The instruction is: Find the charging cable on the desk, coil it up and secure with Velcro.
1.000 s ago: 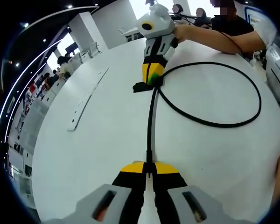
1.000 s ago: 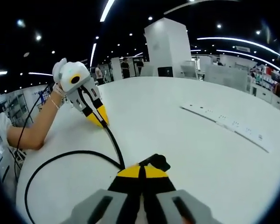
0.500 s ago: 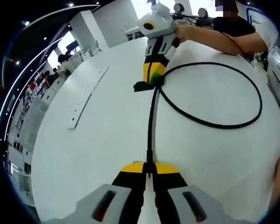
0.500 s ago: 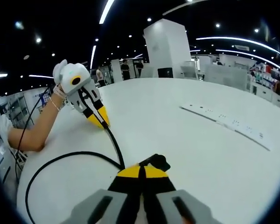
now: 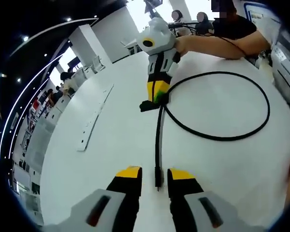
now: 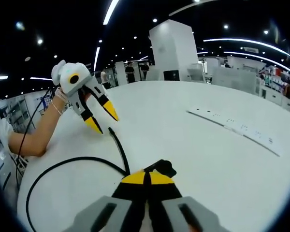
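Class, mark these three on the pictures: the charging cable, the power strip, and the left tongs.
charging cable (image 5: 222, 137): left gripper view, lower arc of its loop.
power strip (image 6: 241, 129): right gripper view, middle of its top face.
left tongs (image 5: 153, 174): left gripper view, midway between the open yellow tips.

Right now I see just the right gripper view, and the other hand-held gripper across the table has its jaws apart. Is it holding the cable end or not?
Observer: Not holding it. In the left gripper view the cable end lies on the table in the gap between the open jaws of the left hand-held gripper, and neither jaw grips it.
Operator: My picture cuts the loop off at the edge. Where does it go?
Observer: It runs round in one wide, flat loop on the table and ends up at the right hand-held gripper, which is shut on the cable beside a black plug.
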A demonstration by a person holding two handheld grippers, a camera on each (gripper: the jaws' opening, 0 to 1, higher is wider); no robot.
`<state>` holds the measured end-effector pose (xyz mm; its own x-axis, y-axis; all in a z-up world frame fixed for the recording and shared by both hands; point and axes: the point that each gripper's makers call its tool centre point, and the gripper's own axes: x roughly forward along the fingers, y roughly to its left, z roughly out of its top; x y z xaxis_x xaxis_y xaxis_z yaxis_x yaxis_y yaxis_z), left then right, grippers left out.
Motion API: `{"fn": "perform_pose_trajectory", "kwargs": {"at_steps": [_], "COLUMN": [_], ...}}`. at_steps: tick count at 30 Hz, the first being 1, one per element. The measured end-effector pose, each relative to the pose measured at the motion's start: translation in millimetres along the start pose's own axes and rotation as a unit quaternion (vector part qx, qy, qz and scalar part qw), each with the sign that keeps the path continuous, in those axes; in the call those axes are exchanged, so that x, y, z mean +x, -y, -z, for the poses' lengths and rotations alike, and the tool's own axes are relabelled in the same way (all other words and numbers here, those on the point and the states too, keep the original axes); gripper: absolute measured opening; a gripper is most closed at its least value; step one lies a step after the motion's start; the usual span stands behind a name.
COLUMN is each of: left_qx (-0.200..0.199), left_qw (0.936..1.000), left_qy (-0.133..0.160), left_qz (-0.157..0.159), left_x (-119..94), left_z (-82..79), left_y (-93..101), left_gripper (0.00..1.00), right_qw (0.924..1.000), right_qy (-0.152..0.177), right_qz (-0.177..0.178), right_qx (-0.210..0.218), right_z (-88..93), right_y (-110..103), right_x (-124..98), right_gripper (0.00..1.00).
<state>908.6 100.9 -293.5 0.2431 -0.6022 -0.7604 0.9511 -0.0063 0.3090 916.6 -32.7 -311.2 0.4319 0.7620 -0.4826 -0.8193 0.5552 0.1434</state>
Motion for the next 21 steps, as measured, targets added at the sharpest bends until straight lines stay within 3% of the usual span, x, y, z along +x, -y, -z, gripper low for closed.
{"fn": "perform_pose_trajectory", "kwargs": {"at_steps": [3, 5, 21], "left_qx": [0.0, -0.007, -0.003], "left_qw": [0.9999, 0.9998, 0.9996], "left_qy": [-0.011, -0.017, -0.019], "left_qz": [-0.006, -0.007, -0.019], "left_x": [1.2, 1.2, 1.5], "left_z": [4.9, 6.4, 6.7], "left_y": [-3.6, -5.3, -8.1], "left_gripper": [0.35, 0.46, 0.45], "right_qw": [1.0, 1.0, 1.0], "right_qy": [0.001, 0.001, 0.006], "right_qz": [0.0, 0.0, -0.004], "right_qx": [0.001, 0.0, 0.003], "right_z": [-0.1, -0.1, 0.4], "right_y": [0.0, -0.3, -2.7], "right_x": [0.4, 0.6, 1.1], "right_gripper": [0.02, 0.02, 0.02]}}
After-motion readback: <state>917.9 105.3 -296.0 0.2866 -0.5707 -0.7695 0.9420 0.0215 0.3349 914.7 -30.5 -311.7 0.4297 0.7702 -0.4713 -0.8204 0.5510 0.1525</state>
